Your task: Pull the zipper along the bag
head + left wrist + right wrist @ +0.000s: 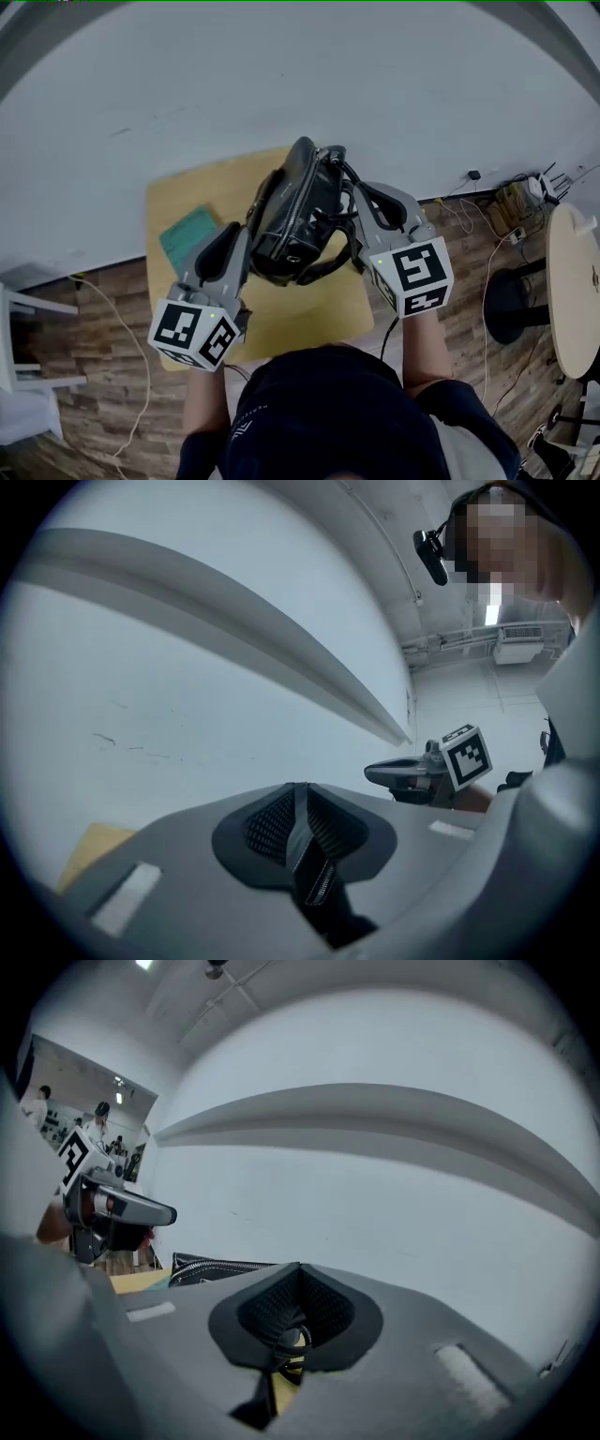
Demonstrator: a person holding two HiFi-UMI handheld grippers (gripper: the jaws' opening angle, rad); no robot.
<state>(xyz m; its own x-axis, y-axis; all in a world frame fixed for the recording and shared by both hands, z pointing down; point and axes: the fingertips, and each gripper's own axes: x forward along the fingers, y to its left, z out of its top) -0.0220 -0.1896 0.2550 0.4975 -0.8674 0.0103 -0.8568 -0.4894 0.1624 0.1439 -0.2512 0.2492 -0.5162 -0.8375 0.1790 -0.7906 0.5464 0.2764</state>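
A black bag (298,211) with a silver zipper hangs lifted above the small wooden table (183,202), between my two grippers. My left gripper (246,246) grips its near left end. In the left gripper view that gripper (302,836) is shut on a fold of the black bag (319,885), with zipper teeth showing. My right gripper (354,217) holds the bag's right side by the straps. Seen in its own view, the right gripper (298,1321) is shut on a small brass-coloured ring with a dark tab (296,1342), apparently the zipper pull. The bag's zippered edge (220,1267) lies beyond.
A teal flat item (190,234) lies on the table's left part. A plain white wall stands behind the table. Right of me there are a round white table (574,281) and cables (478,225) on the wooden floor. White furniture (23,319) stands at the left.
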